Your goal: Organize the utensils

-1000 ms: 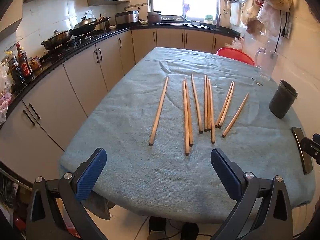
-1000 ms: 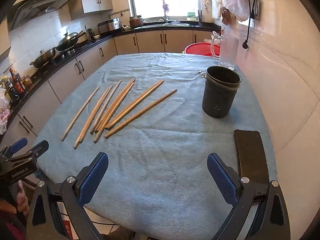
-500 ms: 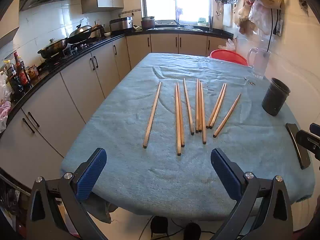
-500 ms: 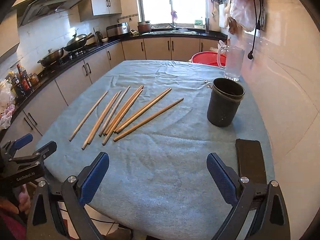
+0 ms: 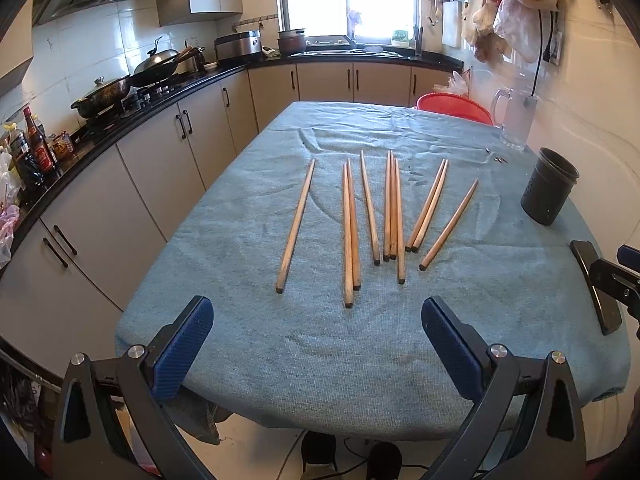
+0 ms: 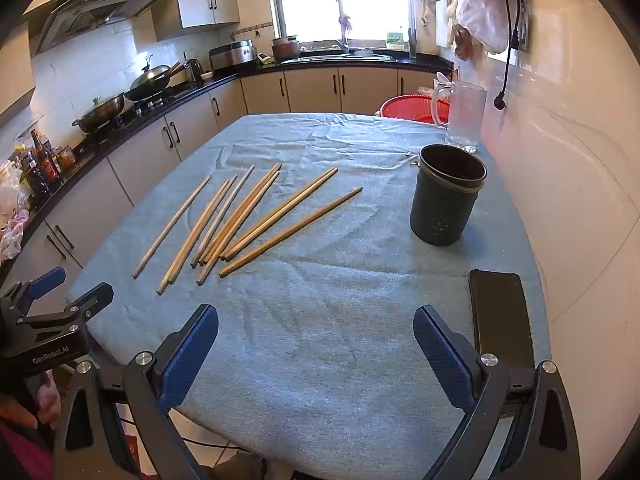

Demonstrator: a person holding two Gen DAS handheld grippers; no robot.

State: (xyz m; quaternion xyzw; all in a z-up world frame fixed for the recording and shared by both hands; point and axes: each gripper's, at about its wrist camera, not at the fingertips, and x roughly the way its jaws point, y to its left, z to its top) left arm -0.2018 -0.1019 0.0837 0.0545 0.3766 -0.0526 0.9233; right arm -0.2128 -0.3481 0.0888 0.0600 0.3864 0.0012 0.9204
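Chopsticks point(image 5: 372, 216) lie well ahead of both gaping tongs point(image 5: 318, 334).

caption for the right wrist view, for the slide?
Open right gripper hovers at the table edge; wooden chopsticks lie loose beside an empty dark holder.

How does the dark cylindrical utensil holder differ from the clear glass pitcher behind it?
The dark cylindrical utensil holder is opaque, while the clear glass pitcher is see-through. The holder has no handle and small holes low on its wall; the pitcher has a side handle. The holder stands nearer the wooden chopsticks; the pitcher stands farther back. Both stand upright on the blue-grey tablecloth.
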